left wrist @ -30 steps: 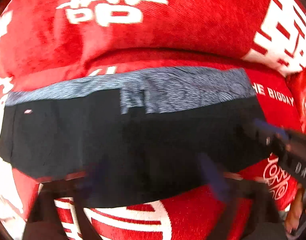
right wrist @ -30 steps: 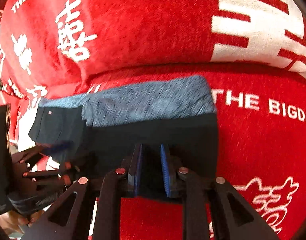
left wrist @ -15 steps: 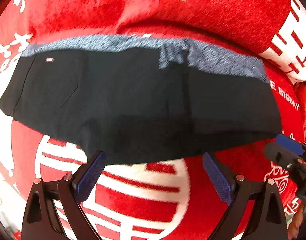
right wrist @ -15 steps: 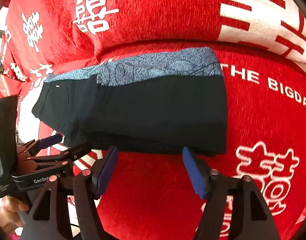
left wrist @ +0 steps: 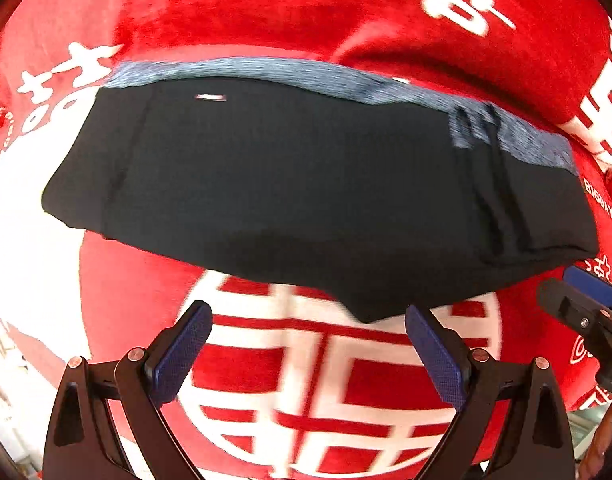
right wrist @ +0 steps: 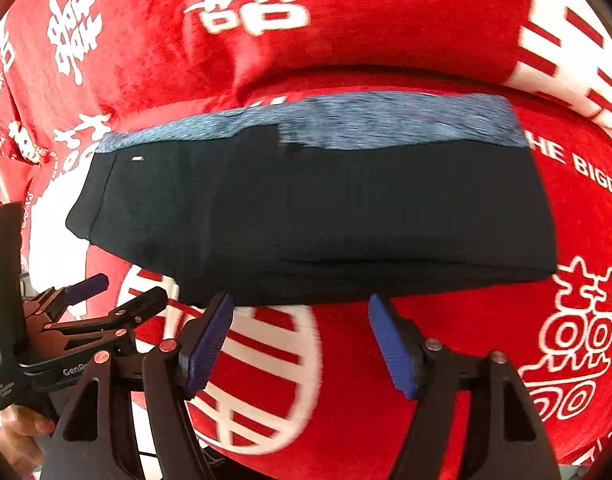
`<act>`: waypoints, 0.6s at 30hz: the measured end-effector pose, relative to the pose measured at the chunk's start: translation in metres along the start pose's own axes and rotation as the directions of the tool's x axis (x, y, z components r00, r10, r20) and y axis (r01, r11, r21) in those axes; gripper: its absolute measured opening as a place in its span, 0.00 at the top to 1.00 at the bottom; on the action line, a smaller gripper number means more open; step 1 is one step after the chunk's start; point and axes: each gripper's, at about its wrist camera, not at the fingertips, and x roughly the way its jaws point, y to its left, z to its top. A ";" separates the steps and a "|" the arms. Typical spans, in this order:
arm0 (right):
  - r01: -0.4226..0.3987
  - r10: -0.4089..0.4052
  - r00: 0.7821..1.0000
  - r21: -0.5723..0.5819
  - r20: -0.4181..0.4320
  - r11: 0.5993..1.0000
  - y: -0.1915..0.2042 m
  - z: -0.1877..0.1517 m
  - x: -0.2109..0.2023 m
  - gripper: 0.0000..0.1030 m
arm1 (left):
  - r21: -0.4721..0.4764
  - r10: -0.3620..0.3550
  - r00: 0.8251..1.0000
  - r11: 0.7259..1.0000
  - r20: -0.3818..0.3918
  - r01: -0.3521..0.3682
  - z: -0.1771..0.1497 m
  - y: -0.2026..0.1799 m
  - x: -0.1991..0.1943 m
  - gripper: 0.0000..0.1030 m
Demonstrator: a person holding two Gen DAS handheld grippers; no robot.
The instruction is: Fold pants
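Note:
The pants lie folded into a flat black bundle on the red cover, with a blue-grey waistband along the far edge. My left gripper hovers open just short of the near edge, nothing between its blue pads. In the right wrist view the same pants lie ahead of my right gripper. Its jaws are opening, with only the cover between them. The two grippers stand side by side: the left gripper shows at the left edge there, the right gripper at the left wrist view's right edge.
A red plush cover with large white characters lies under everything. A padded red back rises behind the pants. A person's hand holds the left gripper at the lower left.
Both grippers have opened and let go of the pants, then drawn back from the near edge. The pants now lie still, folded, fully in front of both.

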 end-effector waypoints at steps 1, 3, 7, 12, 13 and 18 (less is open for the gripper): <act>0.005 -0.005 1.000 -0.008 -0.003 1.000 0.008 0.002 0.002 0.28 | -0.014 -0.001 1.000 1.000 0.000 0.001 0.000 0.010 0.001 0.05; 0.018 -0.018 1.000 -0.026 -0.006 0.999 0.023 0.006 0.007 0.28 | -0.047 0.011 1.000 0.999 -0.001 -0.011 0.002 0.030 0.005 0.05; 0.041 -0.043 0.999 -0.060 -0.019 0.997 0.046 0.014 0.019 0.28 | -0.113 0.008 1.000 0.994 0.002 -0.007 -0.002 0.063 0.011 0.05; 0.072 -0.077 0.996 -0.104 -0.046 0.992 0.061 0.020 0.040 0.27 | -0.208 -0.017 1.000 0.978 0.024 0.022 0.000 0.101 0.013 0.05; 0.077 -0.083 0.995 -0.105 -0.053 0.991 0.061 0.021 0.046 0.25 | -0.230 -0.029 0.999 0.973 0.033 0.036 0.001 0.107 0.013 0.05; 0.102 -0.112 0.991 -0.137 -0.069 0.985 0.062 0.019 0.065 0.22 | -0.362 -0.106 0.989 0.922 0.100 0.136 0.006 0.147 0.013 0.05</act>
